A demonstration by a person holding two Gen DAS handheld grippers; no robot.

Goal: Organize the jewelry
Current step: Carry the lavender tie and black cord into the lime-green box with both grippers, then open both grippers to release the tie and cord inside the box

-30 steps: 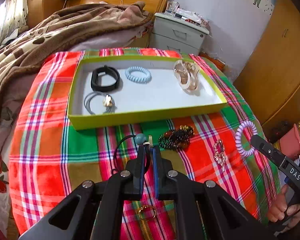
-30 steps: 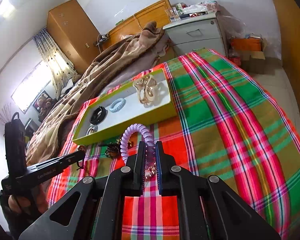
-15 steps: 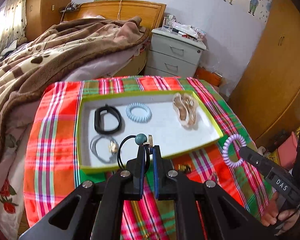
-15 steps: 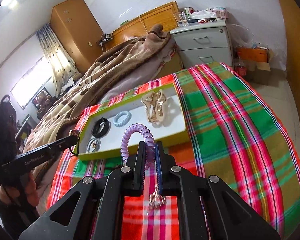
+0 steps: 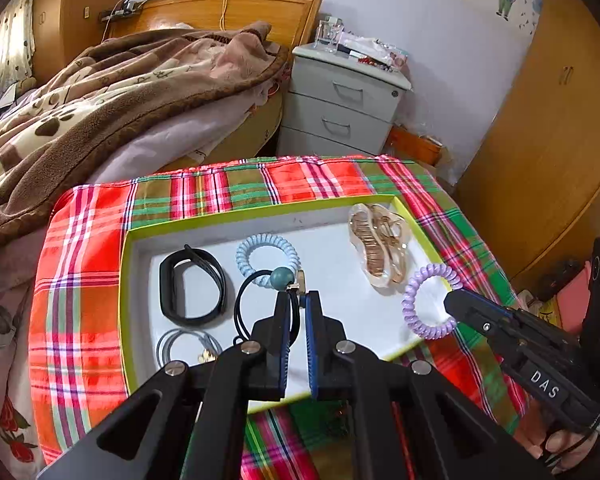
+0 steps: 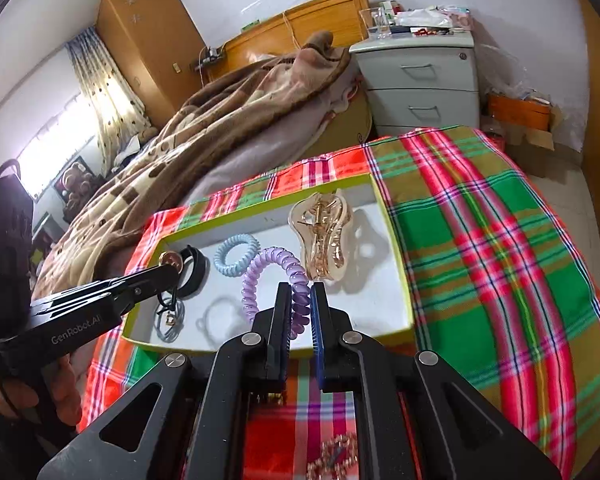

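The left gripper (image 5: 298, 300) has its two black fingers drawn nearly together, clamped on a thin black elastic hair tie with a teal bead (image 5: 260, 300). The bead sits just past the fingertips, a small metal charm beside it, and the cord's loop hangs to the left of the fingers. It is held above the shallow white tray with a lime-green rim (image 5: 260, 212), which lies ahead of and below the gripper on a red, green and olive plaid cloth (image 5: 80, 260).

The right gripper (image 6: 300, 300) is likewise closed to a narrow gap, pinching a lilac spiral coil hair tie (image 6: 260, 276). The coil rises from between the fingers and arches up and to the left, over the near half of the tray. In the left wrist view this gripper comes in from the right, with the lilac coil at its tip over the tray's right near corner.

Inside the tray, ahead of the left gripper, lie a pale blue spiral coil hair tie (image 5: 268, 252), a black band-shaped bracelet (image 5: 192, 284) further left, and a grey elastic hair tie with a small gold charm (image 5: 188, 346) at the near left. A large translucent rose-gold hair claw clip (image 5: 380, 244) lies ahead and to the right. Below the right gripper, on the cloth, a gold-toned ornament (image 6: 332, 456) is partly visible.
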